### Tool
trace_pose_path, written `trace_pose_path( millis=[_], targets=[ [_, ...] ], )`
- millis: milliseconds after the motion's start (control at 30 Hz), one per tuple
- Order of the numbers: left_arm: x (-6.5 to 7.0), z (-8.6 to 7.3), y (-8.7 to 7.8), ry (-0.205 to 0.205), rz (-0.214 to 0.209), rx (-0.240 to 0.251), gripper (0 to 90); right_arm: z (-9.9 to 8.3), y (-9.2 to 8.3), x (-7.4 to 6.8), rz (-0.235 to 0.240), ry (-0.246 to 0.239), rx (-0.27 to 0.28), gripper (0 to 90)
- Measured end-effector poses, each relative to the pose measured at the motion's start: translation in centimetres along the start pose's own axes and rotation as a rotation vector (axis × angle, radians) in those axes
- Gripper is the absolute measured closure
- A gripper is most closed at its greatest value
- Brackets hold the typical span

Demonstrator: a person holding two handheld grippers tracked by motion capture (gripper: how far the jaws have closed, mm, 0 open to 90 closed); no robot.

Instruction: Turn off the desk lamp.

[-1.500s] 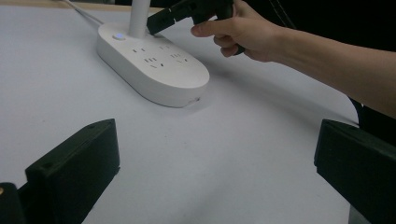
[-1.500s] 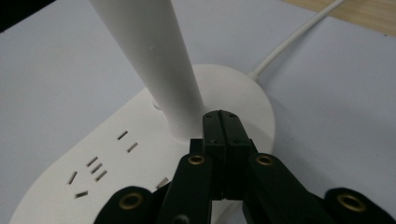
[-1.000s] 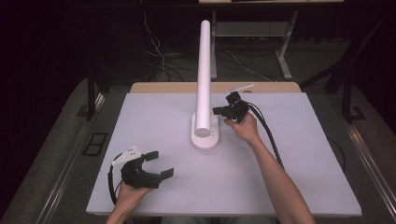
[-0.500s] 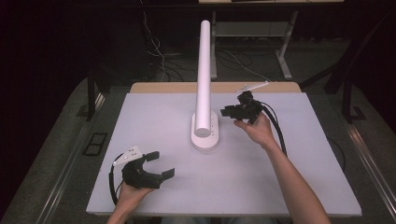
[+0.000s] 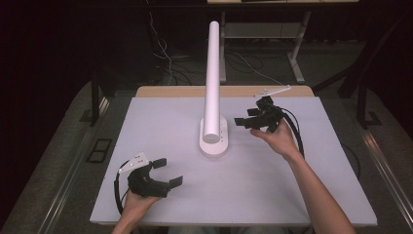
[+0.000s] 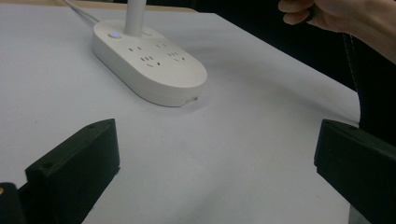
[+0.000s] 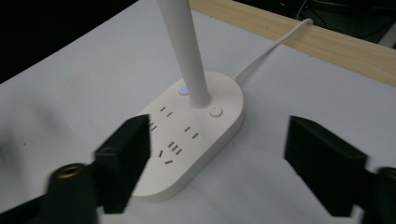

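A: Where is the lamp (image 5: 213, 92) placed?

B: It is stood near the middle of the white table (image 5: 302, 195), a little toward the far side. Its oval base (image 7: 196, 135) is laid flat, and a white upright tube (image 7: 187, 46) rises from the far end of that base. Socket slots are set into the top of the base, two round buttons are seen beside the tube, and a small blue light (image 7: 185, 90) is lit at one of them. A white cord (image 7: 271, 49) is led from the base toward the wooden strip (image 7: 336, 46) at the far edge.

A: How is the right gripper (image 5: 257, 118) held?

B: It is raised just to the right of the lamp, pointed left at it. Its jaws have just been opening and are spread wide, with nothing gripped between them; in the right gripper view the base is seen beyond the gap, untouched.

A: And the left gripper (image 5: 167, 172)?

B: It is kept low at the near left of the table, well apart from the lamp. Its jaws are also spread wide, and nothing is held; only bare tabletop is seen between them.
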State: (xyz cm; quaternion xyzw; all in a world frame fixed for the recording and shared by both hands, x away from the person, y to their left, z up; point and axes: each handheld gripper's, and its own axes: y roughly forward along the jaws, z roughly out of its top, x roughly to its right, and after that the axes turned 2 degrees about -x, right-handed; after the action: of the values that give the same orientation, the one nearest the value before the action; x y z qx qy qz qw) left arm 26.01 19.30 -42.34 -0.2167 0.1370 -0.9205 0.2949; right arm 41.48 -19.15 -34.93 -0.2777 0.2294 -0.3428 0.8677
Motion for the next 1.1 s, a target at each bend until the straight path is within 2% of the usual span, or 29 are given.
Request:
trace_pose_path(
  millis=[33, 67, 100, 167, 267, 500, 733, 1100],
  targets=[
    [0.0, 0.0, 0.0, 0.0, 0.0, 0.0, 0.0, -0.3, -0.4, -0.3, -0.027, 0.002, -0.014, 7.0],
    [0.0, 0.0, 0.0, 0.0, -0.001, 0.001, 0.0, -0.3, -0.4, -0.3, -0.027, 0.002, -0.014, 7.0],
    [0.0, 0.0, 0.0, 0.001, 0.0, 0.0, 0.0, -0.4, -0.5, -0.3, -0.026, -0.003, -0.022, 0.1],
    [0.0, 0.0, 0.0, 0.001, 0.001, 0.0, 0.0, -0.9, -1.1, -0.6, -0.044, -0.008, -0.023, 0.4],
    [0.0, 0.0, 0.0, 0.001, 0.001, 0.0, 0.0, -1.8, -2.1, -0.7, -0.008, 0.012, 0.002, 0.4],
    [0.1, 0.0, 0.0, 0.001, 0.0, 0.001, 0.0, -3.9, -4.4, -1.0, 0.015, 0.02, 0.021, 0.4],
    [0.1, 0.0, 0.1, -0.001, 0.0, 0.001, 0.0, -6.1, -6.2, -1.2, 0.011, 0.009, 0.036, 0.4],
    [0.1, 0.0, 0.2, 0.0, -0.001, -0.004, 0.0, -10.3, -8.4, -0.8, 0.003, 0.061, 0.065, 0.4]
  ],
)
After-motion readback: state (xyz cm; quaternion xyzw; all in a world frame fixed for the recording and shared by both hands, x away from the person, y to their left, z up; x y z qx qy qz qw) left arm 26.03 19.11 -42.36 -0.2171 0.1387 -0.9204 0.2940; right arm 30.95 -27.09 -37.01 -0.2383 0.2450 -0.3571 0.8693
